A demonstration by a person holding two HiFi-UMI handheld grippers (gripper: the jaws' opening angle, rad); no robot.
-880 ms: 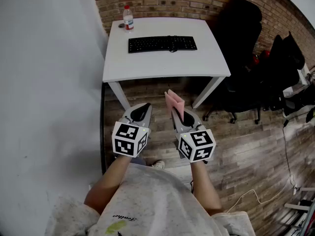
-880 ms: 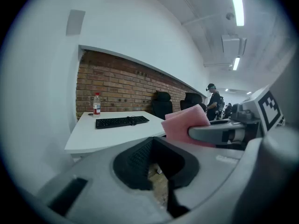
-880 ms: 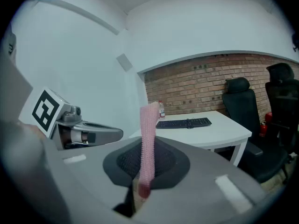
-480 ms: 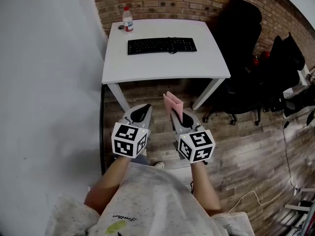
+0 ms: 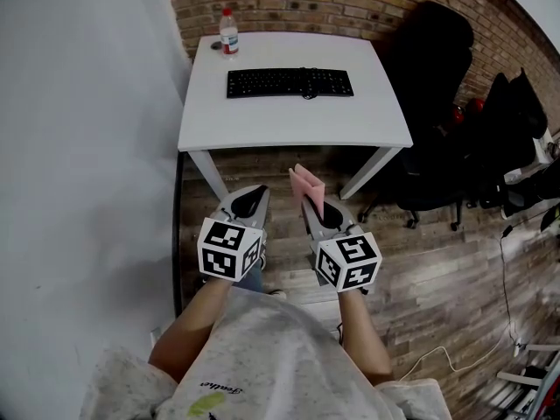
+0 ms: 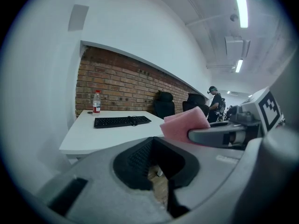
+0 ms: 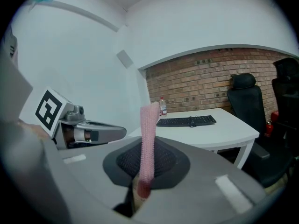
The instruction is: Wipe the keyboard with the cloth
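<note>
Nearest, a speckled light shirt [image 5: 262, 357] is seen at the bottom of the head view. A short printed word on it is too small to be read with confidence.

Just beyond, the two grippers are held side by side over the wooden floor [image 5: 437, 261], well short of the table [image 5: 289, 125]. The jaws of the left gripper [image 5: 249, 201] are brought together with nothing between them. The jaws of the right gripper [image 5: 319, 206] are clamped on the pink cloth [image 5: 308, 186], which is gripped at its lower edge and stands upright above them. No letters are carried on the marker cubes, only square patterns.

Farther on, the white table is set against a brick wall [image 5: 306, 3]. The black keyboard [image 5: 290, 82] is laid on the far half of the table, its long axis running left to right. It lies straight ahead of the jaws and well apart from them, roughly between the two grippers' lines and a little left of the right one. Neither gripper is clearly nearer, so the reach is judged to fall to the right gripper, since the cloth is held there.

At the far left corner a bottle [image 5: 229, 31] with a red label is stood; its print cannot be read. A black chair [image 5: 433, 51] is placed to the right of the table.
</note>
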